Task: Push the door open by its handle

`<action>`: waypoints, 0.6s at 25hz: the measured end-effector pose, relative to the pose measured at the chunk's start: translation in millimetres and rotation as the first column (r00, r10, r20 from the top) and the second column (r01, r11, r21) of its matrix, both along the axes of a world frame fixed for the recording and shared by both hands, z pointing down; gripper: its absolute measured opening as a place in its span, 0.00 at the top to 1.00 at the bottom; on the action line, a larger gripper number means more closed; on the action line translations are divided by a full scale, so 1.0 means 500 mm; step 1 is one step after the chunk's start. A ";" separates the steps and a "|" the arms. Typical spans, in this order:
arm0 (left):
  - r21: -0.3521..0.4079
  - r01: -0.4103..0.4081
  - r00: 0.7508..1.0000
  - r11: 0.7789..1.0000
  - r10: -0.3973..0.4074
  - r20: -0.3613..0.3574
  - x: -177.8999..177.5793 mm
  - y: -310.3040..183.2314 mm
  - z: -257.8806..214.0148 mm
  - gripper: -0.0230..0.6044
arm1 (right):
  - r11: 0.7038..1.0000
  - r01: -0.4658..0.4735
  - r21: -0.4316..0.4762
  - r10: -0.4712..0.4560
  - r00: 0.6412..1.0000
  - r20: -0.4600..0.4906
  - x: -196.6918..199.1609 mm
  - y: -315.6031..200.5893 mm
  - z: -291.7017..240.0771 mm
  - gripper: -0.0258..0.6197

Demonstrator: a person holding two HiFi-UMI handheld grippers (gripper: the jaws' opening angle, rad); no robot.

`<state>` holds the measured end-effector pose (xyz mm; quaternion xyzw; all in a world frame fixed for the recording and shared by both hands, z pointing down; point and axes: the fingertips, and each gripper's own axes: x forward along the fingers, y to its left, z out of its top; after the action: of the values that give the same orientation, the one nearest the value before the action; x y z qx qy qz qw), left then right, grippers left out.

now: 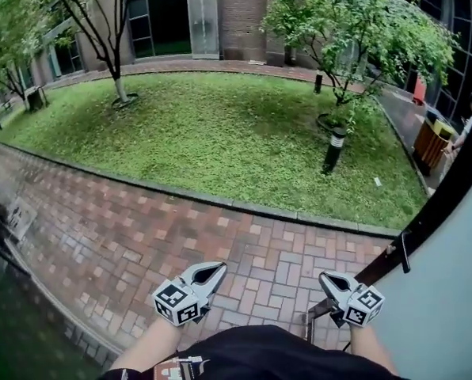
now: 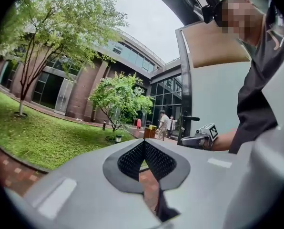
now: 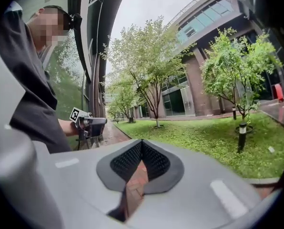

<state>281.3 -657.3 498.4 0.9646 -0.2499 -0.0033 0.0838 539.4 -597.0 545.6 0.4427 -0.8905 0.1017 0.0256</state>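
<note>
Pale-grey door [image 1: 450, 291] just right of your right gripper [image 1: 329, 279] seems already pushed open; it and your left gripper [image 1: 216, 269] are pressed together, empty.

Black short-sleeved shirt [image 1: 260, 353], with grey left gripper [image 1: 217, 270] and right gripper [image 1: 325, 278] bearing black-and-white marker cubes [image 1: 177, 302].

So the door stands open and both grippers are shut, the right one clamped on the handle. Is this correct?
Not quite. The right gripper is shut, but on nothing: the right gripper view shows its jaws together with only brick paving beyond them. The handle is free on the door. The rest is right: the door stands open and the left gripper is shut too.
</note>
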 end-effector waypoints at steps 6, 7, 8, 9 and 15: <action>-0.091 0.137 0.989 0.986 -0.132 0.064 -0.005 0.213 0.034 0.97 | 0.994 0.039 -0.098 -0.036 0.999 0.032 0.066 0.067 0.087 0.96; -0.093 0.165 0.984 0.982 -0.157 0.088 -0.019 0.250 0.028 0.97 | 0.992 0.057 -0.111 -0.053 0.998 0.043 0.058 0.078 0.087 0.96; -0.090 0.194 0.977 0.977 -0.184 0.106 -0.038 0.283 0.019 0.97 | 0.990 0.080 -0.116 -0.075 0.996 0.050 0.042 0.087 0.085 0.96; -0.083 0.225 0.970 0.971 -0.215 0.118 -0.059 0.310 0.010 0.97 | 0.988 0.100 -0.115 -0.095 0.994 0.054 0.025 0.091 0.081 0.96; -0.047 0.299 0.951 0.953 -0.293 0.094 -0.125 0.434 -0.037 0.97 | 0.973 0.229 -0.021 -0.230 0.973 -0.026 -0.087 0.139 0.015 0.96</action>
<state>218.7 -440.5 479.7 0.9125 -0.3950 0.0332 0.1005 495.7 -527.6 553.1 0.3379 -0.9344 0.0995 0.0539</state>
